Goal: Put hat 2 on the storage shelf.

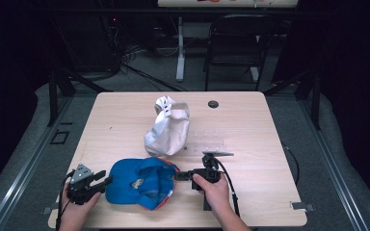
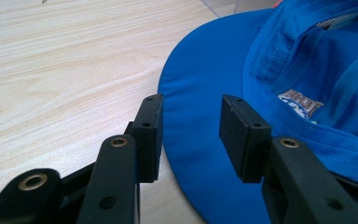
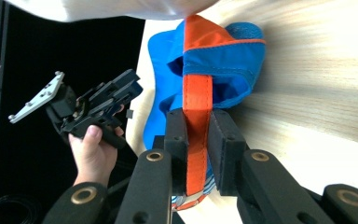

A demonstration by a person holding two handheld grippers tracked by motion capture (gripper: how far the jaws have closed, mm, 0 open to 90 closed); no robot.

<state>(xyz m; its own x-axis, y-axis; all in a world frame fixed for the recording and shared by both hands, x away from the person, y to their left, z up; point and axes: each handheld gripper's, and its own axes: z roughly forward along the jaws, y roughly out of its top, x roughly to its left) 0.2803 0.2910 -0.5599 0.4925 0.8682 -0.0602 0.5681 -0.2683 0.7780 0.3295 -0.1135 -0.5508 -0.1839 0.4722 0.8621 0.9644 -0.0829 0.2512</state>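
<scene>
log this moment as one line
right gripper shut on orange strap | left gripper open at blue cap brim | white cap behind

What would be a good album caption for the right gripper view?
Right gripper clamped on the orange strap of a blue cap, with the left gripper waiting beyond it.

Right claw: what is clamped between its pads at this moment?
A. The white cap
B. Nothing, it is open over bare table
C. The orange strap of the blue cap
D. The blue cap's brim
C: in the right gripper view the right claw has both pads pressed against the orange strap of the blue cap.
</scene>
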